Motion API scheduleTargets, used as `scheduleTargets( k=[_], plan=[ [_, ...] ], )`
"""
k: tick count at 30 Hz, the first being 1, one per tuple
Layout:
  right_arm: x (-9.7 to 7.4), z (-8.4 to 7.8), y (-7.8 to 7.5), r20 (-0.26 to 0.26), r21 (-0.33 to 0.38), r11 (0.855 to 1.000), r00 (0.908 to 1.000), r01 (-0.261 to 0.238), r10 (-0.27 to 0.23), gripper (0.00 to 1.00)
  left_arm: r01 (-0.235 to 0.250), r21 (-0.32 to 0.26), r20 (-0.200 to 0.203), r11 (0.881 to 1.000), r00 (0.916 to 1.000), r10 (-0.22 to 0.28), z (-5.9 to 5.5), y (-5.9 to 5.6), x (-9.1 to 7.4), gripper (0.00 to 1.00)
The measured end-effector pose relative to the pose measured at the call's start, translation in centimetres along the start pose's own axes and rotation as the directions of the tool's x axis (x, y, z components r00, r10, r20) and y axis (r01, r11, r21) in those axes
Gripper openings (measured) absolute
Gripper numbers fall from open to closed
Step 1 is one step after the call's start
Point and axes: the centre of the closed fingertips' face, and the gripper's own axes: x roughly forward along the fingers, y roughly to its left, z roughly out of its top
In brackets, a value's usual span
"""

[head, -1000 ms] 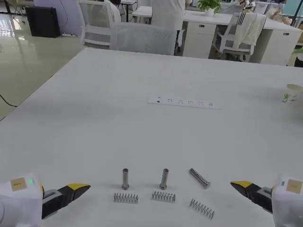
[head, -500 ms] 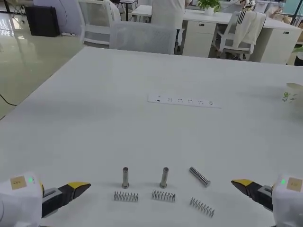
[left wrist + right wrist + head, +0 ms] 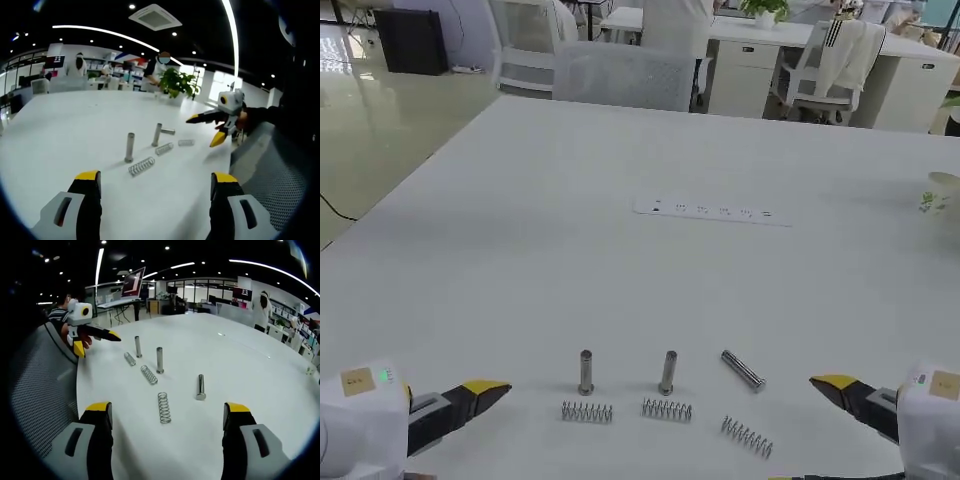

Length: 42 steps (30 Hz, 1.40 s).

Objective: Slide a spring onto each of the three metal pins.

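- While the person holds both tools low over the near edge of the white table [image 3: 620, 270], neither one has anything in it.
- On the left gripper [image 3: 155, 176] the jaws are spread wide and empty, yellow tips above bare tabletop to the left of the row of parts.
- On the right gripper [image 3: 204, 131] the jaws are also spread wide and empty. It sits to the right of the row, pointing in toward the other tool.
- Noted the left pin [image 3: 585, 371] standing upright, with the left spring [image 3: 587, 412] lying flat close in front of its base.
- Noted the middle pin [image 3: 668, 371] upright as well, with the middle spring [image 3: 667, 409] flat on its near side.
- Noted the right pin [image 3: 742, 370] lying on its side, slanted. The right spring [image 3: 747, 437] lies near it on the person's side, also slanted and apart from it.
- All three springs lie loose on the table, none yet on a pin.
- Farther up the table lies a flat white power strip [image 3: 710, 211], and a paper cup [image 3: 942, 190] stands at the right edge.
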Motion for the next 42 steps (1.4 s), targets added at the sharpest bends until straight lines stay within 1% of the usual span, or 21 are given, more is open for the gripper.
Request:
scheduleTargets(
  k=[5, 13, 15, 17, 22, 25, 31, 35, 42],
  plan=[
    [0.0, 0.2, 0.0, 0.002, 0.001, 1.0, 1.0, 0.0, 0.0, 0.92, -0.004, -0.001, 0.003, 1.0, 1.0, 0.004, 0.0, 0.1, -0.1, 0.87],
    [-0.1, 1.0, -0.6, 0.012, -0.003, 1.0, 0.9999, 0.006, -0.006, 0.91, -0.008, 0.0, 0.004, 1.0, 1.0, 0.008, 0.1, 0.1, -0.2, 0.87],
    [-0.1, 1.2, -0.7, 0.01, -0.008, 1.0, 0.9999, 0.004, -0.003, 0.9, -0.008, 0.001, 0.005, 1.0, 1.0, 0.008, 0.1, 0.1, -0.2, 0.87],
    [0.0, 1.4, -0.9, 0.007, -0.017, 1.0, 1.0, 0.006, -0.006, 0.86, -0.008, 0.002, 0.006, 1.0, 1.0, 0.008, 0.2, 0.1, -0.2, 0.87],
    [0.1, 2.5, -2.0, 0.01, -0.027, 1.0, 0.9999, 0.014, -0.013, 0.83, -0.01, 0.003, 0.009, 1.0, 0.9999, 0.01, 0.3, 0.0, -0.3, 0.86],
    [0.4, 3.0, -2.4, 0.008, -0.026, 1.0, 0.9999, 0.014, -0.014, 0.8, -0.011, 0.005, 0.008, 1.0, 0.9999, 0.011, 0.4, 0.0, -0.3, 0.86],
    [1.2, 3.7, -3.2, -0.023, -0.032, 0.999, 0.9995, 0.02, -0.021, 0.7, -0.013, 0.006, 0.006, 1.0, 0.9999, 0.013, 0.4, 0.0, -0.4, 0.86],
    [1.8, 3.5, -3.5, -0.07, -0.041, 0.999, 0.9975, 0.008, -0.011, 0.58, -0.014, 0.005, 0.005, 1.0, 0.9999, 0.014, 0.5, -0.1, -0.5, 0.85],
    [3.1, 3.8, -4.2, -0.123, -0.054, 0.999, 0.9923, 0.003, -0.009, 0.46, -0.015, 0.009, 0.001, 1.0, 0.9999, 0.015, 0.5, -0.1, -0.6, 0.85]
  ],
)
